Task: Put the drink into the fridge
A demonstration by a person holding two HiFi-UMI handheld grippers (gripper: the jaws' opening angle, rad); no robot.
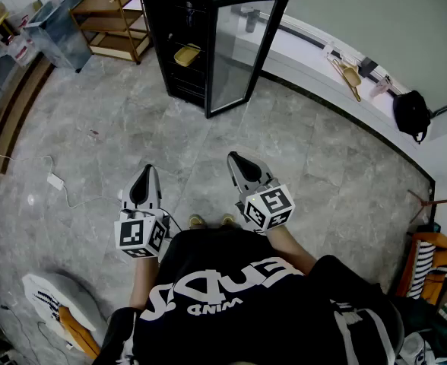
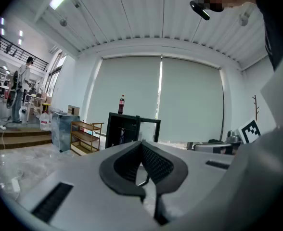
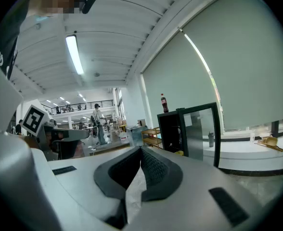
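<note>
A dark cola bottle (image 2: 121, 104) stands upright on top of the black fridge (image 2: 118, 131), also seen as the bottle (image 3: 164, 102) in the right gripper view. The fridge (image 1: 185, 44) stands a few steps ahead on the floor, its glass door (image 1: 239, 52) swung open to the right. My left gripper (image 1: 144, 172) and right gripper (image 1: 236, 160) are held side by side in front of the person's body, far from the fridge. Both point roughly level toward it. The left gripper's (image 2: 142, 142) and the right gripper's (image 3: 141, 149) tips meet, with nothing between them.
A wooden shelf (image 1: 113, 21) and a grey box (image 1: 56, 33) stand left of the fridge. A white ledge (image 1: 315, 71) with small items runs along the right wall, a black bag (image 1: 411, 114) at its end. A cable and power strip (image 1: 55, 181) lie on the floor to the left.
</note>
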